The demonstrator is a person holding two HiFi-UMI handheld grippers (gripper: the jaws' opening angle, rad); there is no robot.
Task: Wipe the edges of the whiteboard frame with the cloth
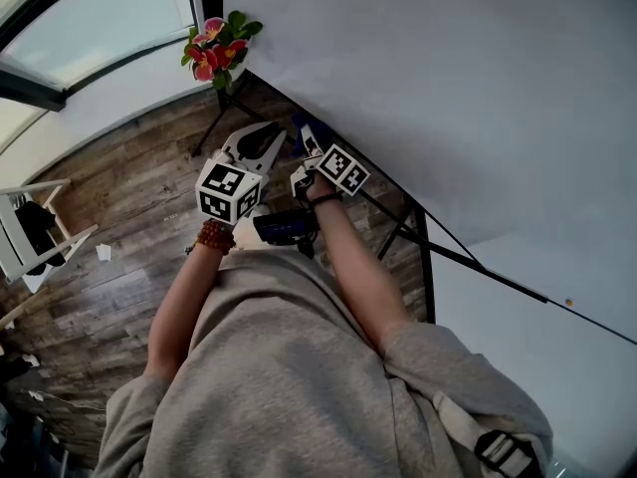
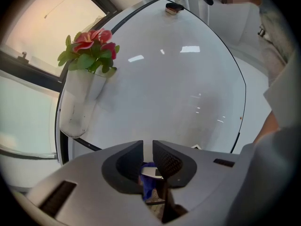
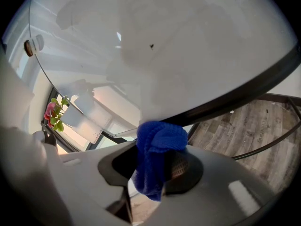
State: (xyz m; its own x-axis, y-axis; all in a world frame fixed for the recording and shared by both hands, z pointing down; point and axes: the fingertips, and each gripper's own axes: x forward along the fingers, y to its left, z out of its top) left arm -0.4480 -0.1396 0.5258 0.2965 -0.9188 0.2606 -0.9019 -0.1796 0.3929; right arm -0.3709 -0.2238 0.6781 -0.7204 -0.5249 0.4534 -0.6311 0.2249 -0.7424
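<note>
A white whiteboard [image 1: 428, 78] with a thin dark frame [image 1: 390, 189] stands in front of me. My right gripper [image 1: 302, 137] is shut on a bunched blue cloth [image 3: 162, 138]. In the right gripper view the top of the cloth touches the dark frame edge [image 3: 235, 95]. My left gripper [image 1: 267, 139] hangs just left of the right one, off the board, its jaws almost together with nothing between them. Through its narrow gap [image 2: 147, 147] a bit of the blue cloth [image 2: 149, 182] shows behind. The left gripper view faces the board surface [image 2: 178, 88].
Red flowers with green leaves [image 1: 217, 48] sit in a white vase [image 2: 82, 102] at the board's far corner. Dark stand legs [image 1: 423, 257] run under the board. The floor is wood planks [image 1: 119, 217], with a white rack [image 1: 35, 232] at the left.
</note>
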